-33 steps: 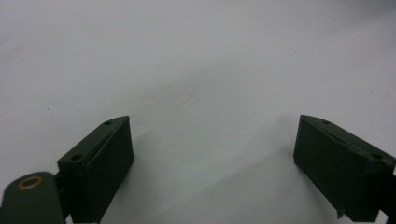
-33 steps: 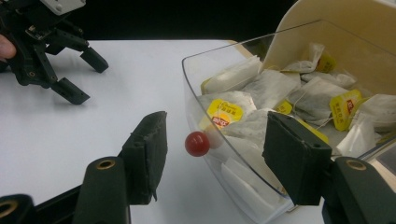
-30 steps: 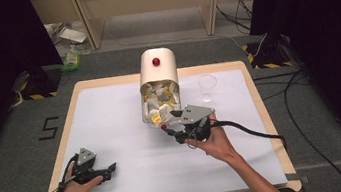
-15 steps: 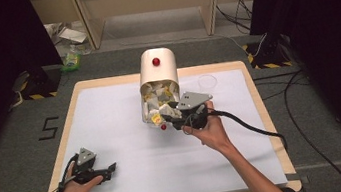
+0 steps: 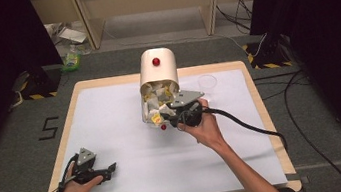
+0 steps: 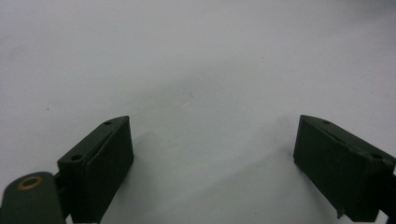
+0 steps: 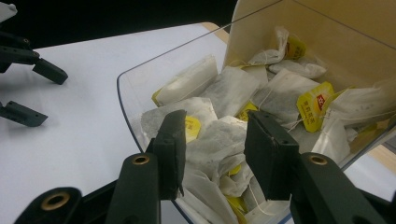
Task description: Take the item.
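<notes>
A cream tea bag dispenser [image 5: 157,67] with a red knob stands at the table's far middle. Its clear front tray [image 7: 133,93] hangs open and is heaped with several white tea bags [image 7: 275,93] with yellow tags. My right gripper [image 5: 170,117] reaches into the tray from the right. In the right gripper view, my right gripper [image 7: 215,140] is open, its jaws narrowed on either side of one tea bag [image 7: 212,135] without a clear pinch. My left gripper [image 5: 111,168] rests at the front left, wide open over bare white surface [image 6: 196,93], with nothing between its fingers.
A clear plastic cup [image 5: 207,82] stands right of the dispenser. A white sheet covers the wooden table [image 5: 112,124]. A black cable [image 5: 248,125] trails from the right gripper across the table's right side. The left gripper [image 7: 28,70] shows far off in the right gripper view.
My right gripper has moved forward and left, up to the dispenser's tray and in among the tea bags. The left gripper has stayed put.
</notes>
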Available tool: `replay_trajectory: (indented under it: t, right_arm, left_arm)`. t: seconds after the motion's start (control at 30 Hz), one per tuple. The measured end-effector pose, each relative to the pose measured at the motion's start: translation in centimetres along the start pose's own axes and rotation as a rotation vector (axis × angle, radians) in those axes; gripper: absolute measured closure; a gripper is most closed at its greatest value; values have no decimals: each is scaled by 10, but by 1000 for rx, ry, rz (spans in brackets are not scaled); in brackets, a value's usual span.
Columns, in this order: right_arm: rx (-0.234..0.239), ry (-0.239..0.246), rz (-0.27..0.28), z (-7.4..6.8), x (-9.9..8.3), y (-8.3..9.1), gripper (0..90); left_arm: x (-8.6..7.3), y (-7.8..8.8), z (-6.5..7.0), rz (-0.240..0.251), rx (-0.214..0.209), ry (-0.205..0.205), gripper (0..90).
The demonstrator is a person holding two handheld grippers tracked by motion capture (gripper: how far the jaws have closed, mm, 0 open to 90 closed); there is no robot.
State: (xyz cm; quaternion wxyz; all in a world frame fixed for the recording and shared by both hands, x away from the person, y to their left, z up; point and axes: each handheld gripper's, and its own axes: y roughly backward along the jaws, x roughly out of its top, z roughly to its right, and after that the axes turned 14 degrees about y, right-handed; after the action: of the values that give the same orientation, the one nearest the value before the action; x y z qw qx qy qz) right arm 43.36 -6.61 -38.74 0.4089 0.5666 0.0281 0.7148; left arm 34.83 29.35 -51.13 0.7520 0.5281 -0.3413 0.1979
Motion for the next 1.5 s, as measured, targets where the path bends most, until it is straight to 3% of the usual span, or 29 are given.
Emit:
replay_trajectory:
  t: [0.23,0.43,0.57,1.5]
  right_arm:
    - [18,-9,-21,-1,-2,-6,638]
    - [34,-1,-22,-2,-4,-9,777]
    - [38,6,11,0,-4,-6,890]
    - [-74,10,198,16,15,39,900]
  left_arm:
    - [0,0,0,0,0,0,111]
    - [0,0,0,1,-1,1,111]
    - [0,0,0,0,-1,0,111]
    - [0,0,0,0,-1,1,111]
